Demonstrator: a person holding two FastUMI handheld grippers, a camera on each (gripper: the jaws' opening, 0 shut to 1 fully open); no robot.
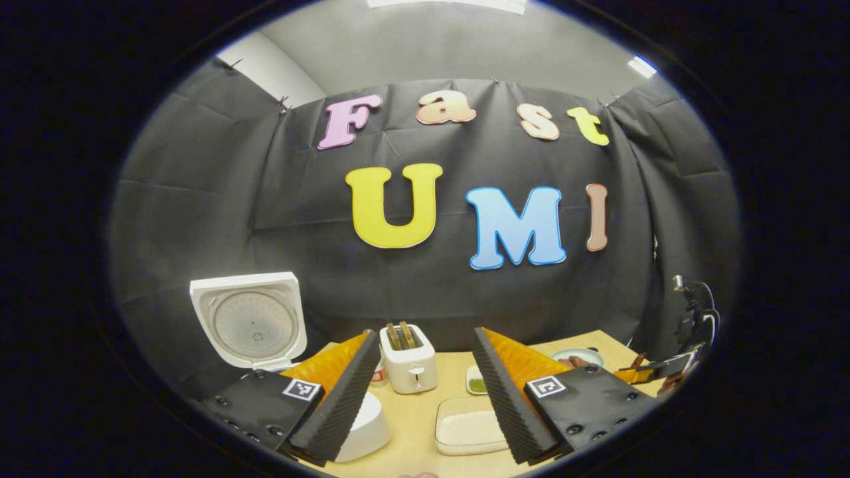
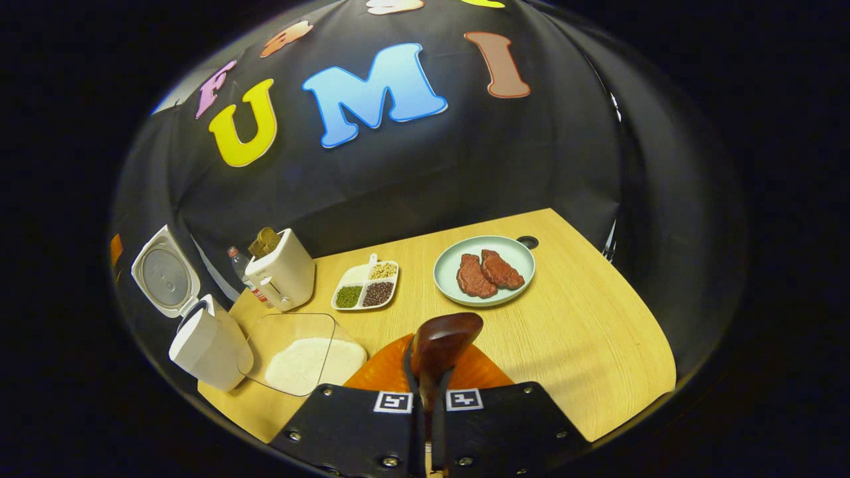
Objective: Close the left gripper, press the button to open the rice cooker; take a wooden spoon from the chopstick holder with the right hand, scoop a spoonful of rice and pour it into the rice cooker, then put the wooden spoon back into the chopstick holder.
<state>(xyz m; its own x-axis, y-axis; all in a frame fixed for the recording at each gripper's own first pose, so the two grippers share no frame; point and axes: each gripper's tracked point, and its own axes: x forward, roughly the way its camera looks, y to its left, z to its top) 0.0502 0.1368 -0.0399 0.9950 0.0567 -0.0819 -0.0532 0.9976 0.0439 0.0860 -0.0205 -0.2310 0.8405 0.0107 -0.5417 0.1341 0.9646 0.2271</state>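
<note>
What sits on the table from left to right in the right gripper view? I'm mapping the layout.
Rice cooker → rice container → divided grain dish → plate of meat.

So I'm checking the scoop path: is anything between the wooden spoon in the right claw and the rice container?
Nothing visible does. In the right gripper view the wooden spoon sits clamped in the right claw, and the clear rice container lies open-topped just beside it. The toaster and the rice cooker stand off that line.
</note>
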